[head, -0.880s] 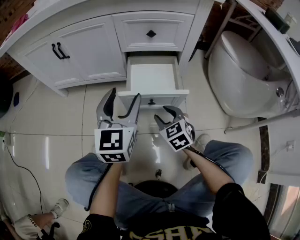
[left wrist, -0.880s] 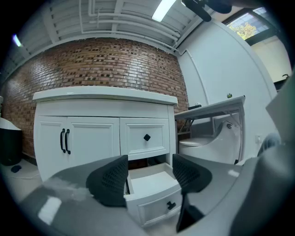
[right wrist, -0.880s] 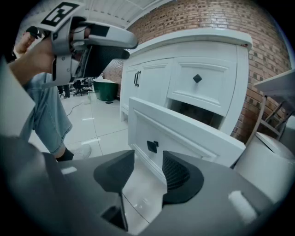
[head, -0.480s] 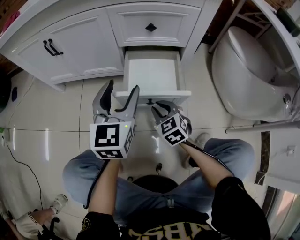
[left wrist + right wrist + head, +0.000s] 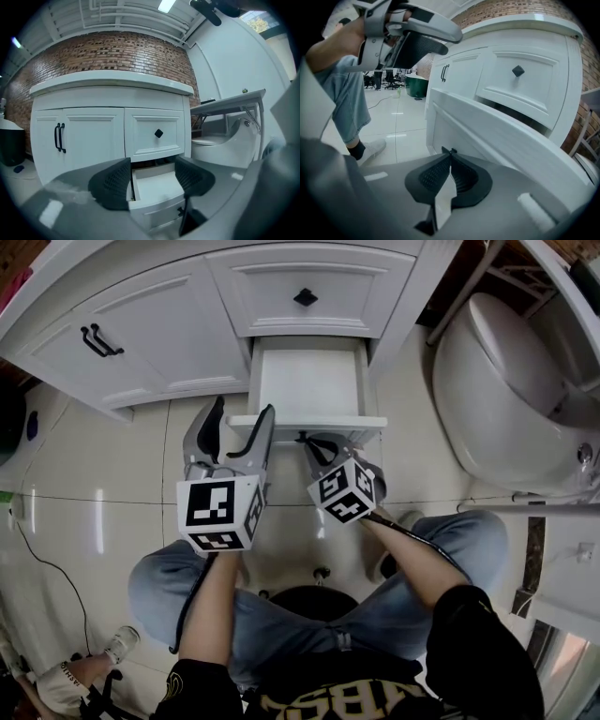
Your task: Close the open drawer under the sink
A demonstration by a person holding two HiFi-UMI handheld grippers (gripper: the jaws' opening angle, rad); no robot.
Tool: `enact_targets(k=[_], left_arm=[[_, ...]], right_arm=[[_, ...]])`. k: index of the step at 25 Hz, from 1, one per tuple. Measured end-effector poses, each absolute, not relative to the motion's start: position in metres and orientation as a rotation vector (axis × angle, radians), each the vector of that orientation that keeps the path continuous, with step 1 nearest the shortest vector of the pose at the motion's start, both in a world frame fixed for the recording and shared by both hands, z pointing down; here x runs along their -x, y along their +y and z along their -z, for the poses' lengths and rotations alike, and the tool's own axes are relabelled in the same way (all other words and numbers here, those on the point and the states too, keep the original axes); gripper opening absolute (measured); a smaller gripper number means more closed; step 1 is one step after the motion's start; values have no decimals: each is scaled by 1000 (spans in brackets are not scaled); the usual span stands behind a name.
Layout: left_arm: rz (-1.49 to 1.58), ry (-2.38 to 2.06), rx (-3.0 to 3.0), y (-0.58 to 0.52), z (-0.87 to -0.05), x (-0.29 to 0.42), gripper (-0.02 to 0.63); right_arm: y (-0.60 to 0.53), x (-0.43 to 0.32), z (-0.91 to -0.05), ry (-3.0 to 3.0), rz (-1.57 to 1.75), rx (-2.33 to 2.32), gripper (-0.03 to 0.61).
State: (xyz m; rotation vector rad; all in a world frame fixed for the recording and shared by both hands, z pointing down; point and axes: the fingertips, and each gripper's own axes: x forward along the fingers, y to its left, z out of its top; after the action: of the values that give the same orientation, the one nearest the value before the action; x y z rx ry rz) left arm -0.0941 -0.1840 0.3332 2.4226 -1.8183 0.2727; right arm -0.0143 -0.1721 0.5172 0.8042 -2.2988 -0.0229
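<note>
Glossy pale floor tiles (image 5: 103, 521) spread out under a white vanity (image 5: 159, 343) backed by a brick wall, and the action is down at its foot. The open drawer (image 5: 349, 423) sits pulled straight out of the bottom of the cabinet, right below the shut upper drawer (image 5: 272, 292) with its black diamond knob (image 5: 306, 297). Looking in from above, the box shows only its white bottom and side walls. The left gripper (image 5: 242, 409) hangs at the drawer's left front corner with its jaws spread wide and nothing gripped. Through its own view the drawer box shows in the gap between the pads, though whether either pad touches the wood cannot be told. The right gripper (image 5: 315, 442) is clenched tight, pad against pad, holding nothing, with its tips right up at the drawer front beside the small black pull (image 5: 302, 437). Contact there is too close to call. There is bare tile to the left of the drawer, in front of the twin cupboard doors with their black bar handles (image 5: 101, 340). The toilet (image 5: 497, 390) stands well off to the right, with a strip of floor between it and the vanity's edge. The person's knees in blue jeans (image 5: 178, 592) bracket the space just behind both grippers.
</note>
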Motion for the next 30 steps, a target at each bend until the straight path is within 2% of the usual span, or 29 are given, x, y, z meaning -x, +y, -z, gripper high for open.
enact_targets(k=[23,30], left_arm=[[-352,-1846,-2320,-263,-366,136,288],[-390,-1847,-2315,-267,-369,145,288]], right_arm=[[-355,19,-510,-2288,-3,-1041,14],[-355,25,-510,-2213,71,-926,15]])
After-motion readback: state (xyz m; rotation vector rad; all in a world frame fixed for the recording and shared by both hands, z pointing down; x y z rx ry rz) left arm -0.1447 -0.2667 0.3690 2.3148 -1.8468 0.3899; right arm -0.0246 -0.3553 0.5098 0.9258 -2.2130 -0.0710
